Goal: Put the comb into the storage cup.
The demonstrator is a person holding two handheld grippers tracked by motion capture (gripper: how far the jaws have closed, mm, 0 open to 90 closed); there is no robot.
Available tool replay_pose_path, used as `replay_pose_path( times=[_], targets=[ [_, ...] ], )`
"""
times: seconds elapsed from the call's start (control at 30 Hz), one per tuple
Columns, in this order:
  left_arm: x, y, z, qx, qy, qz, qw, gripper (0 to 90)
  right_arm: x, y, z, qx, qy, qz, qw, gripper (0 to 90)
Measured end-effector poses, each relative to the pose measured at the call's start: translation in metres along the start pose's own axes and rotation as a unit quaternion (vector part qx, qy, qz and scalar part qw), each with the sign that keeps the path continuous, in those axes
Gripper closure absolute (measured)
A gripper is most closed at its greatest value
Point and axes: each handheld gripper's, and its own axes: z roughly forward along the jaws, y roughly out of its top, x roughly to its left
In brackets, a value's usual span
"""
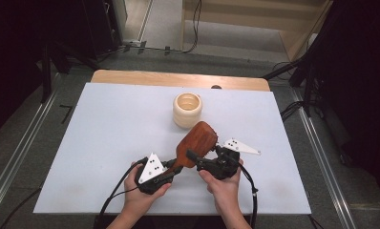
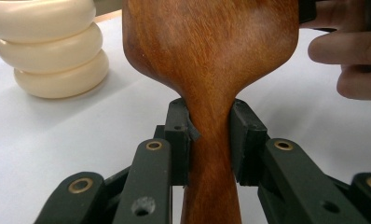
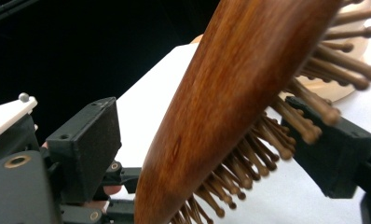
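1. On the wooden table [image 1: 178,78] lies a white board [image 1: 107,143], the largest thing here.
2. A cream ringed cup [image 1: 187,110] stands upright near its far middle.
3. The wooden hairbrush [image 1: 195,143] is held above the board, just in front of the cup.
4. The left gripper [image 1: 171,168] clamps the brush's neck.
5. The right gripper [image 1: 190,155] straddles the head; one pad touches the bristles, the other stands off the wooden back, so it is open.

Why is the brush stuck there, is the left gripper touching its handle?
Touching. In the left gripper view, both pads of the left gripper press against the narrow neck of the wooden hairbrush, with no gap on either side.
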Motion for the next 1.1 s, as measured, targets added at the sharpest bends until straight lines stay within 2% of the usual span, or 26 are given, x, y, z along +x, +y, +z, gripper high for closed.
replay_pose_path(
  times=[0.17, 0.4, 0.57, 0.7, 0.93, 1.03, 1.07, 1.1],
  targets=[
    [-0.001, 0.000, 0.001, -0.001, -0.005, 0.000, 1.0000, 71.9, -0.001, 0.000, -0.001, 0.001, -0.014, 0.005, 0.9999, 22.5],
    [-0.002, -0.001, 0.001, -0.001, -0.004, 0.006, 1.0000, 71.9, -0.005, 0.000, -0.002, -0.004, -0.011, 0.023, 0.9997, 29.7],
    [-0.004, -0.002, 0.002, 0.000, 0.002, 0.009, 1.0000, 71.9, -0.009, -0.002, -0.001, 0.000, -0.004, 0.053, 0.9986, 32.6],
    [-0.006, -0.003, 0.004, 0.004, 0.003, 0.013, 0.9999, 71.9, -0.010, -0.003, 0.000, 0.003, -0.004, 0.068, 0.9977, 34.0],
    [-0.006, -0.003, 0.005, 0.008, -0.003, 0.011, 0.9999, 71.6, -0.019, -0.006, -0.001, 0.004, 0.051, 0.111, 0.9925, 45.0],
    [-0.005, -0.004, 0.006, 0.008, -0.011, 0.005, 0.9999, 71.1, -0.018, -0.006, -0.002, 0.006, 0.059, 0.111, 0.9920, 47.5],
    [-0.003, -0.004, 0.006, 0.007, -0.018, -0.006, 0.9998, 69.8, -0.016, -0.006, -0.003, 0.001, 0.064, 0.099, 0.9931, 51.1],
    [-0.003, -0.004, 0.006, 0.007, -0.018, -0.006, 0.9998, 66.1, -0.015, -0.006, -0.004, -0.001, 0.062, 0.093, 0.9937, 52.2]
  ],
)
